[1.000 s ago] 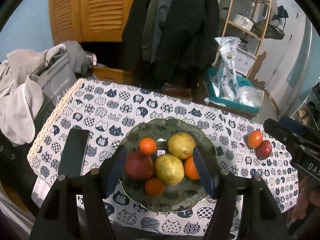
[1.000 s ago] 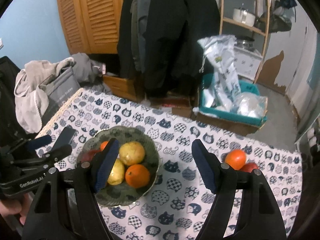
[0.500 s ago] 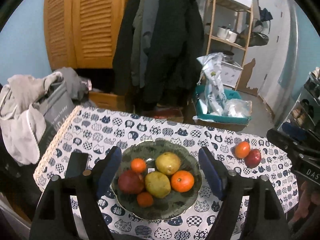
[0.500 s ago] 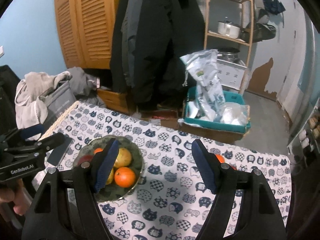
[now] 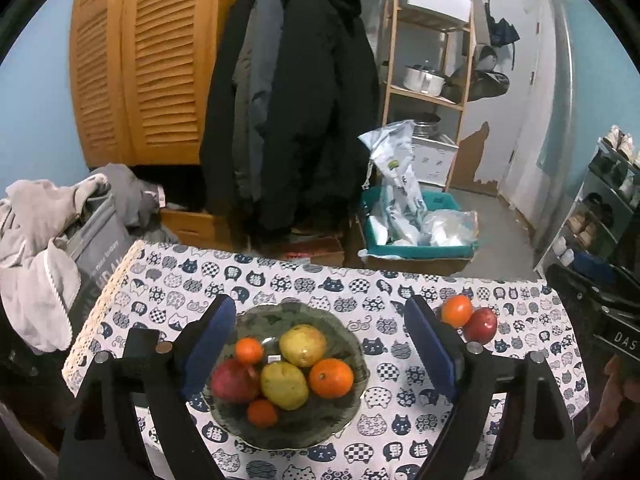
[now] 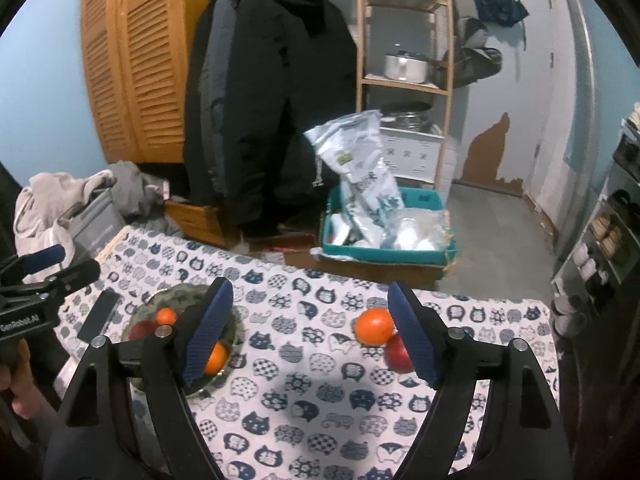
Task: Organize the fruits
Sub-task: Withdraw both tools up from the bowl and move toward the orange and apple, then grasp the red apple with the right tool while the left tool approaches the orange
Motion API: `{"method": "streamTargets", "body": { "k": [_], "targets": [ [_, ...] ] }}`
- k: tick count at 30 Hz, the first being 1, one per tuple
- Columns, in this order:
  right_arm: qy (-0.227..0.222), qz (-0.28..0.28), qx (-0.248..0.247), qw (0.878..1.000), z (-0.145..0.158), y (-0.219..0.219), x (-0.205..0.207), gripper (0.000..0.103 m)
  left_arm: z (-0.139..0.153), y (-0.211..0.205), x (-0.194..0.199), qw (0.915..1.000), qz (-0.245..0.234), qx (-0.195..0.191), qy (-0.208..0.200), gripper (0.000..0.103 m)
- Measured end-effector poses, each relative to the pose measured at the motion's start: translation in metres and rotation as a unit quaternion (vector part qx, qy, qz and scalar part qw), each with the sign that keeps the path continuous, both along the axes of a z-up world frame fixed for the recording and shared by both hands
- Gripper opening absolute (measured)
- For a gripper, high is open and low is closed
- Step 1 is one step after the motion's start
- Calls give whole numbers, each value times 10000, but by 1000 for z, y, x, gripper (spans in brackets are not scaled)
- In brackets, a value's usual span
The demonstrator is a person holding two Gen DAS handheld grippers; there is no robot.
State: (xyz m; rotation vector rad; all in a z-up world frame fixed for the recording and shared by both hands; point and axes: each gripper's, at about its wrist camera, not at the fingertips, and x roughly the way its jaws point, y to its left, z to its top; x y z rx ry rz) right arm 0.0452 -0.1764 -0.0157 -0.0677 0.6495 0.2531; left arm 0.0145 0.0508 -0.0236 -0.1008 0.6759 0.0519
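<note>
Green glass bowl (image 5: 348,412) holds 6 fruits | we see 1 orange (image 6: 374,326) and 1 red apple (image 6: 398,354) loose on bench (image 6: 320,400) | left gripper (image 5: 318,344), right gripper (image 6: 310,332) fingers just widened, empty | next: right grasps orange.

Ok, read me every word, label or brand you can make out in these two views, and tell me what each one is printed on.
"GenRobot.AI": white lettering on the left gripper, in the right wrist view.
"DAS": cut off by the frame edge, on the right gripper, in the left wrist view.
Grey bag: white print, too blurred to read.
Sticker in the bowl between the fruit: too small to read.
Plastic bag in the teal bin: green logo, unreadable.
</note>
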Motion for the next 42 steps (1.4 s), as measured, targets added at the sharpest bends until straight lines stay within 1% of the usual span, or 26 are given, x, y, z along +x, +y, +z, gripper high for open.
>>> {"method": "streamTargets", "body": {
  "k": [11, 13, 15, 23, 26, 28, 36, 42],
  "targets": [
    [63, -408, 60, 9991, -5, -46, -2, 81, 5, -37, 7, 9995, -298, 111, 9, 88],
    [75, -502, 49, 9987, -6, -53, -3, 84, 4, -45, 10, 9992, -353, 157, 27, 92],
    [108, -619, 56, 9980, -8, -64, -3, 84, 2, -51, 12, 9990, -398, 189, 47, 93],
    [218, -949, 69, 9952, -18, -91, -2, 84, -10, -74, 24, 9976, -614, 109, 290, 93],
    [264, -995, 30, 9947, -23, -96, 1, 84, -14, -85, 29, 9966, -712, 174, 376, 93],
    [316, -1015, 12, 9943, -27, -98, 4, 84, -17, -92, 31, 9960, -781, 223, 374, 93],
    [696, -1116, -147, 9912, -56, -106, 18, 84, -45, -110, 50, 9925, -948, 400, 658, 93],
    [1017, -1167, -215, 9877, -78, -110, 31, 84, -69, -118, 69, 9896, -1024, 345, 949, 93]
  ]
}}
